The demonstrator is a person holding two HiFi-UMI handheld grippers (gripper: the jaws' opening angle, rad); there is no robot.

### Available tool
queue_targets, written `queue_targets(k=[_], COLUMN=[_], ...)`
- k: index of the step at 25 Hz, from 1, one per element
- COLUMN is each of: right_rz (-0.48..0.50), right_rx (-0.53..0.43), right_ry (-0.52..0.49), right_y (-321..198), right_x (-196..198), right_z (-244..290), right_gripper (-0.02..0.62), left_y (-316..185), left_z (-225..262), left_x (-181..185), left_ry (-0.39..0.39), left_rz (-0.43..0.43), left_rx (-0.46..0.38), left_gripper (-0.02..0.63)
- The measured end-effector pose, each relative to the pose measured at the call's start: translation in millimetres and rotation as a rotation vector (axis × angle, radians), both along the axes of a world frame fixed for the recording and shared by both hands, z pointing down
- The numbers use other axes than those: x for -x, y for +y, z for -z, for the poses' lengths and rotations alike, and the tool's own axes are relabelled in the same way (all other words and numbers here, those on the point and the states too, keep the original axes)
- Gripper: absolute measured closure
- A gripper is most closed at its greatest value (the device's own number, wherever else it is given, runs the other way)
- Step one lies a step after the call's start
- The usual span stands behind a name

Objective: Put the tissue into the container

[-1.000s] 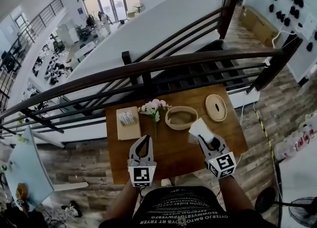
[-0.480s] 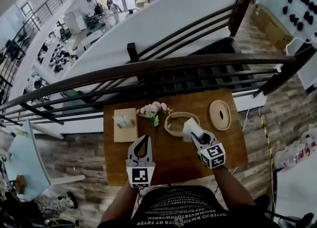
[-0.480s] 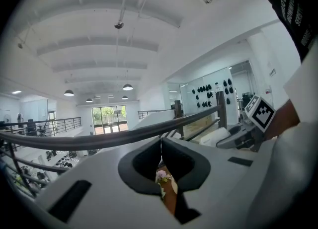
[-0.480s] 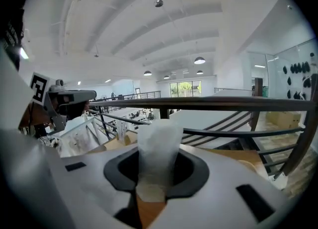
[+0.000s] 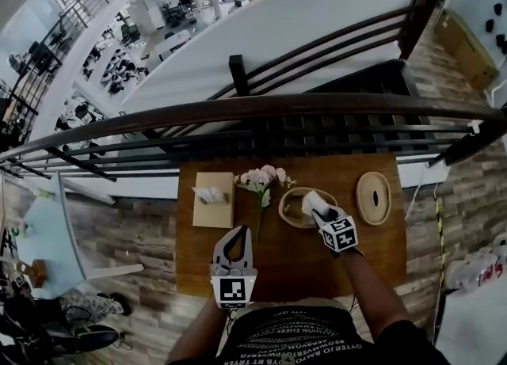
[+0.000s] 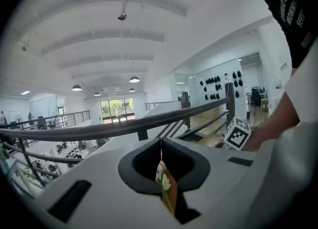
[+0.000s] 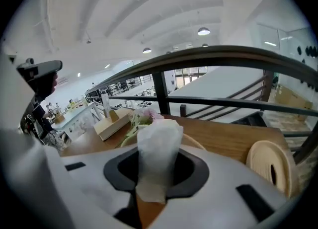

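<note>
The left gripper (image 5: 235, 235) sits nearest the body, tilted slightly downward, jaws closed on nothing. The right gripper (image 5: 320, 213) pitches downward, jaws clamped on the lower end of the tissue (image 7: 158, 146). The tissue is light, soft and easily torn; grip it where it is bunched. It stands over the container (image 5: 283, 207).

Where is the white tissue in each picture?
Head view: right of centre, the tissue sits in the right tongs, overlapping the oval container.
Left gripper view: not in it.
Right gripper view: dead centre, pinched in the tongs.
Shared landmark: the dark railing crosses all three.
</note>
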State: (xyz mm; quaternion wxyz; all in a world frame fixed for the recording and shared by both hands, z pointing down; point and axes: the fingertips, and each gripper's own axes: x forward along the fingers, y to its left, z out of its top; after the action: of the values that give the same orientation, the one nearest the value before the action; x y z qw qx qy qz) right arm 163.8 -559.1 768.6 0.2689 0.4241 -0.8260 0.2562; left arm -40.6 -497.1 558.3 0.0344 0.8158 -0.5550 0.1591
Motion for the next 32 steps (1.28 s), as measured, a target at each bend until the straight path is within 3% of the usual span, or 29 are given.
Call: queue_targets(k=[9, 14, 19, 27, 32], right_rz=[0.109, 0.097, 0.078, -0.018, -0.057], right_rx=[0.252, 0.344, 0.288, 0.141, 0.029], right_ry=[-0.108, -0.05, 0.083, 0.182, 0.188], right_y=[-14.1, -18.6, -14.8, -5.5, 13.9], right_x=[35.5, 36.4, 22.0, -20.1, -33.8], right_z=[-46.1, -54.5, -49.4, -12.7, 27.2], right_gripper=[0.486, 0.469, 0.317, 0.298, 0.299], left_y=[0.9, 4.9, 12.2, 25.1, 33.1], left_z=[-9.6, -5.4, 5.1, 17.2, 38.4], left_x=[-1.0, -3.3, -1.3, 8.5, 14.0], left_ry=[-0.036, -0.04, -0.027, -0.014, 0.065], left_rz=[0.012, 0.008, 0.001, 0.011, 0.018], left_rx=[0.041, 0.032, -0.003, -0.017, -0.091], left_gripper=[0.577, 0.577, 0.577, 0.577, 0.577])
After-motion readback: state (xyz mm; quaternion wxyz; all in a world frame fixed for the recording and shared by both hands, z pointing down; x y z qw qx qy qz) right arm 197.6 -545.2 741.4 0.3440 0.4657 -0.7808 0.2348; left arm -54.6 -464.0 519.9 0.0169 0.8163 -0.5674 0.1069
